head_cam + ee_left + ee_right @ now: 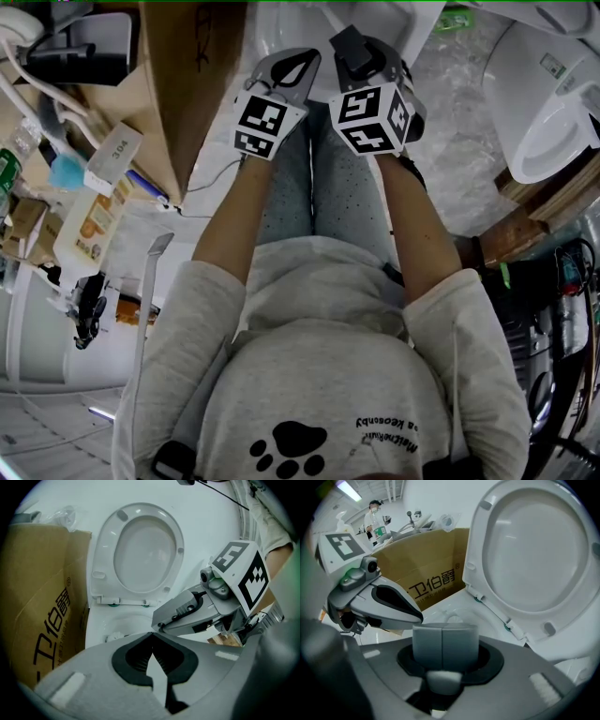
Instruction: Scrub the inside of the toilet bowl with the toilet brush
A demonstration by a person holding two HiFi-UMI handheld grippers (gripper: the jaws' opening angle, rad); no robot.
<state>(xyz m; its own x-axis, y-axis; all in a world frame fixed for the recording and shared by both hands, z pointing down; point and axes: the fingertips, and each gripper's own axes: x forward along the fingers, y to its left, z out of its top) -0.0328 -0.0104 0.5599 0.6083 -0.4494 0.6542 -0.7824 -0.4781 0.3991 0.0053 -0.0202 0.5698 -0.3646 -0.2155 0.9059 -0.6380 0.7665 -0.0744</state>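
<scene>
The white toilet stands right in front of me with its seat and lid (143, 550) raised, and the bowl rim (117, 620) shows below the hinges. No toilet brush is visible in any view. My left gripper (151, 635) is shut with nothing between its jaws and hovers just short of the bowl. My right gripper (443, 641) is beside it, also shut and empty, its pads pressed flat together. In the head view both grippers, left (298, 62) and right (349, 42), are held side by side at arm's length over the toilet (375, 14).
A tall cardboard box (42, 602) stands close against the toilet's left side (192, 84). Bottles and clutter (89, 206) lie further left. A second toilet (548, 112) sits on wooden boards at the right, with cables (562, 375) below it.
</scene>
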